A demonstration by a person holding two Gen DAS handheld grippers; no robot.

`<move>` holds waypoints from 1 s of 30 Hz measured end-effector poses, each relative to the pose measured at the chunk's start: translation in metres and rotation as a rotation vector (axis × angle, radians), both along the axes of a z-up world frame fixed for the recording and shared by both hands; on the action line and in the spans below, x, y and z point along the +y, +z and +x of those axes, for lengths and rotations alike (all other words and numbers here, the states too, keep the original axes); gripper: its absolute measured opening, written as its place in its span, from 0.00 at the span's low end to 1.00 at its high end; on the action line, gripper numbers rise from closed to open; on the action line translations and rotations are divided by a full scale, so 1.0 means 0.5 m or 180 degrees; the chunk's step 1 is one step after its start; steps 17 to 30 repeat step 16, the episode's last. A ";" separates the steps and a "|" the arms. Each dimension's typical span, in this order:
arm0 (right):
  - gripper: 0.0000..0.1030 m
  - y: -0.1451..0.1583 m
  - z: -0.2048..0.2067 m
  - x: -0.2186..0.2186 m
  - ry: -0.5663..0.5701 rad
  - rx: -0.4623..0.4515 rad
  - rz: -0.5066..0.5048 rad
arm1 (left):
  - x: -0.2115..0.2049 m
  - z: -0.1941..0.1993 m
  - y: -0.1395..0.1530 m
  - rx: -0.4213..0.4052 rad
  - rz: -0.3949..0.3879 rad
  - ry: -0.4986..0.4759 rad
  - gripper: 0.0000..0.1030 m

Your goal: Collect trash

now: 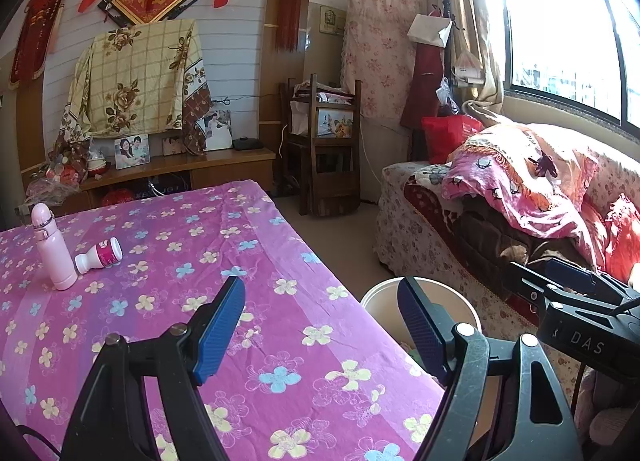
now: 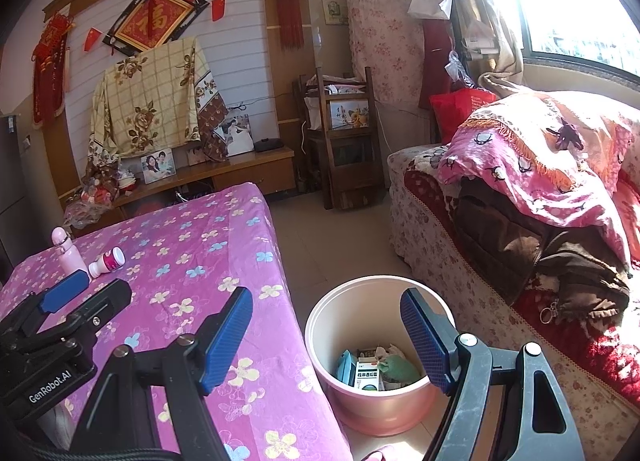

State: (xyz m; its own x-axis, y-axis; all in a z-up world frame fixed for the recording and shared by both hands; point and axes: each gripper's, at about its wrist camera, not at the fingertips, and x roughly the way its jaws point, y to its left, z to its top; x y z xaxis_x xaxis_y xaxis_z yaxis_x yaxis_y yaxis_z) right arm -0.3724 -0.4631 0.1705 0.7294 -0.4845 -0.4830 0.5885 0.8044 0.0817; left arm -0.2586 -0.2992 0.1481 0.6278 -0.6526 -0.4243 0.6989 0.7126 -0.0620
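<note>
A floral-covered sofa (image 2: pixel 500 261), heaped with a fringed pink blanket (image 2: pixel 540 157), fills the right of my view beneath a sunlit window. To the left stands the table (image 1: pixel 248 245), draped in a smooth purple cloth printed with pale flowers. Between the two, on the tiled floor just beside the table's edge, sits the round pink plastic bin (image 2: pixel 360 405); inside it I see small cartons, a green crumpled wad and scraps of paper. On the table's far side a pink thermos flask (image 1: pixel 54 249) stands upright, and a small white yogurt-drink bottle (image 1: pixel 100 255) with a magenta label lies on its side just beside it. My left gripper (image 1: pixel 320 301) hangs over the table's near corner, ribbed blue pads spread wide, holding nothing. My right gripper (image 2: pixel 326 311) hovers above the bin, likewise spread and empty.
</note>
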 end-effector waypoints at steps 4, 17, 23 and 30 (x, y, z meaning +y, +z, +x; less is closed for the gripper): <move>0.77 -0.002 0.001 -0.003 0.0005 0.0009 0.0028 | -0.002 -0.001 -0.004 0.0006 0.0019 -0.0023 0.77; 0.77 -0.013 0.007 -0.008 -0.0006 0.0068 0.0045 | -0.005 0.005 -0.010 0.0062 0.0037 -0.0098 0.77; 0.77 -0.013 0.007 -0.008 -0.0006 0.0068 0.0045 | -0.005 0.005 -0.010 0.0062 0.0037 -0.0098 0.77; 0.77 -0.013 0.007 -0.008 -0.0006 0.0068 0.0045 | -0.005 0.005 -0.010 0.0062 0.0037 -0.0098 0.77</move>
